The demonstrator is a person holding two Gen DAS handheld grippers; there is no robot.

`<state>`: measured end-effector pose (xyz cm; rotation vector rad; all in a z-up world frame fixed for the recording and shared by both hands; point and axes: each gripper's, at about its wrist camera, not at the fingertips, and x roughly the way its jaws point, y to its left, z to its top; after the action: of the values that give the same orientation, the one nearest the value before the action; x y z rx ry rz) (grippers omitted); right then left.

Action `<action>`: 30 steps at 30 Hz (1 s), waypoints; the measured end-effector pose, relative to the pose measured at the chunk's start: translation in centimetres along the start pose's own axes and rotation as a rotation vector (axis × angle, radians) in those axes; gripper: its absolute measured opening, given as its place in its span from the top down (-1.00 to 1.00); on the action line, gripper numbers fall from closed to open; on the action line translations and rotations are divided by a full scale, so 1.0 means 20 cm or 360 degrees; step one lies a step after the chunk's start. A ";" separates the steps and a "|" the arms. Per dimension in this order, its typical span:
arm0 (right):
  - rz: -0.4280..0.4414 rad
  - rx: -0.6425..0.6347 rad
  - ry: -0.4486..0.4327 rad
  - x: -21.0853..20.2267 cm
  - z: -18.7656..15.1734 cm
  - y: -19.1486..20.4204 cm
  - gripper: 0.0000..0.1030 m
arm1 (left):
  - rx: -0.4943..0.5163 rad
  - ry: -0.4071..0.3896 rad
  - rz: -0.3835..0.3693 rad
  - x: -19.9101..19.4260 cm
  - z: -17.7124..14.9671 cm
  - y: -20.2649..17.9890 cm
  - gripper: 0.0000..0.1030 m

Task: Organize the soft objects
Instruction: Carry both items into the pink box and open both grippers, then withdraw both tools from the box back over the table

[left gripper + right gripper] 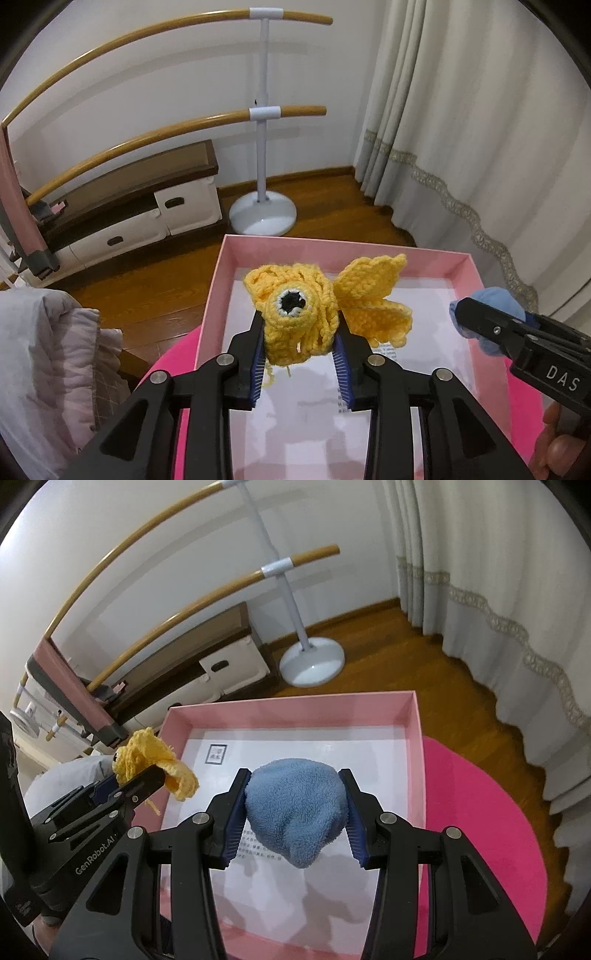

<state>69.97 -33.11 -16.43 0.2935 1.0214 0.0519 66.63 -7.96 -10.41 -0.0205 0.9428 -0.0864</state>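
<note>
My left gripper (300, 332) is shut on a yellow crocheted fish (295, 314) with a black-and-white eye, and holds it above the left part of an open pink box (369, 247). My right gripper (295, 805) is shut on a blue fleece ball (297, 808) and holds it above the box's (415, 760) white paper floor. The right gripper (476, 317) with the blue ball (491, 299) also shows at the right of the left wrist view. The left gripper (147, 775) with the fish (147, 753) shows at the left of the right wrist view.
The box sits on a round bright pink table (480, 812). A grey quilted cloth (48, 362) lies to the left. A white stand with wooden bars (264, 147), a low cabinet (147, 206) and curtains (480, 129) stand behind on the wood floor.
</note>
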 end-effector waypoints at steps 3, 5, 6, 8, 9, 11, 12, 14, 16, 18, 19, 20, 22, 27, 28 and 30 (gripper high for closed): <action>0.0019 0.0038 0.0030 0.04 0.01 -0.03 0.10 | 0.0012 0.0022 0.0040 0.09 0.08 -0.02 0.06; 0.0027 0.0067 0.0048 0.07 0.02 -0.05 0.03 | 0.0024 0.0035 0.0061 0.13 0.10 -0.05 -0.32; 0.0045 0.0085 0.0052 0.07 0.02 -0.07 -0.05 | 0.0023 0.0040 0.0076 0.14 0.10 -0.06 -0.60; 0.0081 0.0106 0.0049 0.07 0.01 -0.08 -0.23 | 0.0020 0.0008 0.0098 0.16 0.11 -0.07 -0.79; 0.0084 0.0102 0.0037 0.06 0.01 -0.09 -0.43 | 0.0023 -0.0016 0.0117 0.16 0.13 -0.08 -0.83; 0.0089 0.0106 0.0016 0.04 0.00 -0.09 -0.87 | 0.0028 -0.0037 0.0148 0.13 0.11 -0.09 -0.90; 0.0100 0.0114 0.0005 0.03 -0.01 -0.09 -0.99 | 0.0029 -0.0045 0.0154 0.12 0.11 -0.10 -0.91; 0.0120 0.0137 -0.0029 -0.01 -0.01 -0.09 -1.00 | 0.0035 -0.0080 0.0176 0.08 0.11 -0.12 -0.95; 0.0138 0.0157 -0.0069 -0.07 -0.02 -0.08 -1.00 | 0.0050 -0.0109 0.0216 0.04 0.10 -0.14 -1.00; 0.0139 0.0159 -0.0106 -0.13 -0.03 -0.07 -1.00 | 0.0065 -0.0168 0.0245 -0.02 0.12 -0.16 -1.00; 0.0132 0.0154 -0.0128 -0.17 -0.03 -0.06 -1.00 | 0.0064 -0.0188 0.0241 -0.05 0.08 -0.17 -1.00; 0.0121 0.0147 -0.0149 -0.21 -0.05 -0.04 -1.00 | 0.0059 -0.0206 0.0236 -0.08 0.08 -0.17 -1.00; 0.0104 0.0123 -0.0183 -0.29 -0.06 -0.01 -1.00 | 0.0042 -0.0253 0.0213 -0.17 0.03 -0.16 -1.00; 0.0035 0.0024 -0.0311 -0.52 -0.18 0.10 -1.00 | 0.0003 -0.0380 0.0178 -0.39 -0.11 -0.14 -1.00; 0.0029 0.0014 -0.0336 -0.57 -0.21 0.10 -1.00 | -0.0006 -0.0401 0.0178 -0.43 -0.13 -0.14 -1.00; 0.0006 -0.0019 -0.0393 -0.67 -0.28 0.15 -1.00 | -0.0015 -0.0431 0.0176 -0.50 -0.20 -0.15 -1.00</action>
<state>58.40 -31.48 -7.23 0.2831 0.7754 0.0244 57.40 -9.98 -4.52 0.0108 0.6724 0.0231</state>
